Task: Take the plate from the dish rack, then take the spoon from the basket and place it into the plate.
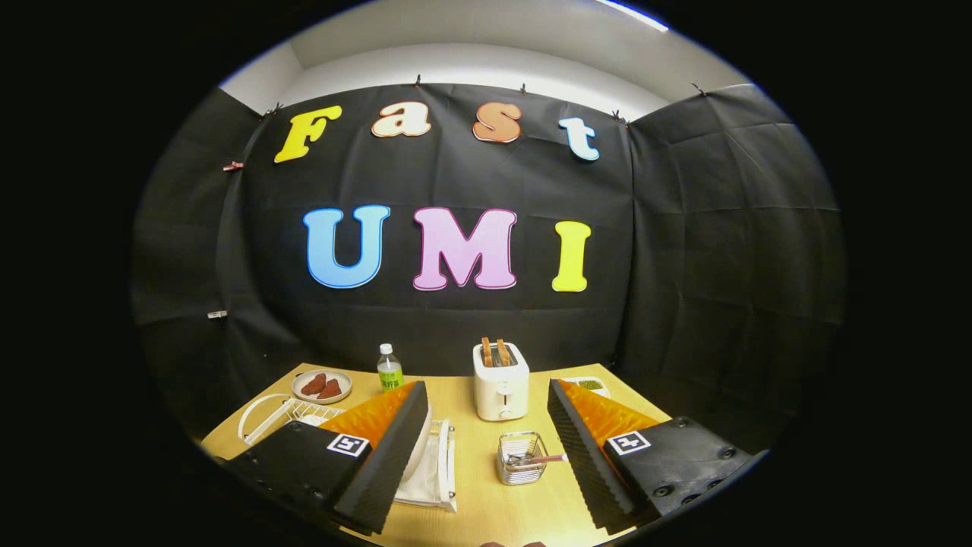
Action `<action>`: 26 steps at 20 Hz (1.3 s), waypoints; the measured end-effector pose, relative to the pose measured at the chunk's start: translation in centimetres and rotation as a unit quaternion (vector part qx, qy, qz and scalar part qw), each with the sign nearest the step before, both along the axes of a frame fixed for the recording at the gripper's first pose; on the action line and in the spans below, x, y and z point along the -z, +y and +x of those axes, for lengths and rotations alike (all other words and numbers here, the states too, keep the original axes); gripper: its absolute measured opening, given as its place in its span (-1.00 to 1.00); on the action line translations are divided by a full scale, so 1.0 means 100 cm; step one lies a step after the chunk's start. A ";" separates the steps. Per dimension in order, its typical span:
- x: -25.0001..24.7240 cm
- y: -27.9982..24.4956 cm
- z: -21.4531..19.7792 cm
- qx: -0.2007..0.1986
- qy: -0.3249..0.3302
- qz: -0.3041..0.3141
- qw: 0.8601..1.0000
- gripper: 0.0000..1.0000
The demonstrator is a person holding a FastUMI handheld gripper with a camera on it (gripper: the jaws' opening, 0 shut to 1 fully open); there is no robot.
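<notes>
We look forward along the tool [486, 425], which hovers above a light wooden table [478, 501] with its two fingers spread wide apart, holding nothing.

Beyond the left finger [387, 448], toward the far left corner of the table, sits a small plate of brown food pieces [322, 386]. Nearer, a white wire dish rack [285, 414] runs behind that same finger, and the white plate [419, 452] standing in it peeks out just past the finger's inner edge, beside a white rack tray [437, 475]. A clear bottle with a green label [389, 368] stands farther back, just above the left fingertip.

Between the fingers, well ahead, stands a white toaster [500, 382] with two slices of toast poking up. Closer in, just beside the right finger [588, 448], is a small wire basket [522, 458]; the spoon [541, 459] lies in it, its handle pointing toward that finger.

Beyond the right fingertip we glimpse the edge of a white dish [592, 384], too hidden to tell more.
</notes>
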State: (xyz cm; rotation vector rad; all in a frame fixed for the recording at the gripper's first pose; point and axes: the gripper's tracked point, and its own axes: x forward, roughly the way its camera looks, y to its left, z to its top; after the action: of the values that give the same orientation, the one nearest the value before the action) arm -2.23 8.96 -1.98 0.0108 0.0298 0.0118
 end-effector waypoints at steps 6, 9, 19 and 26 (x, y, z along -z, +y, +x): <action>-0.008 0.002 -0.006 -0.005 -0.006 0.004 1.000 0.95; -0.006 0.001 -0.009 -0.004 -0.002 -0.001 1.000 0.95; -0.001 0.018 0.024 -0.033 0.045 0.004 0.998 0.95; 0.038 0.053 0.084 -0.053 0.135 0.002 0.989 0.95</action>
State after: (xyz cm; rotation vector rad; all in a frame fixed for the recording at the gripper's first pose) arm 6.20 14.26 -5.82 0.0146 0.3009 0.1172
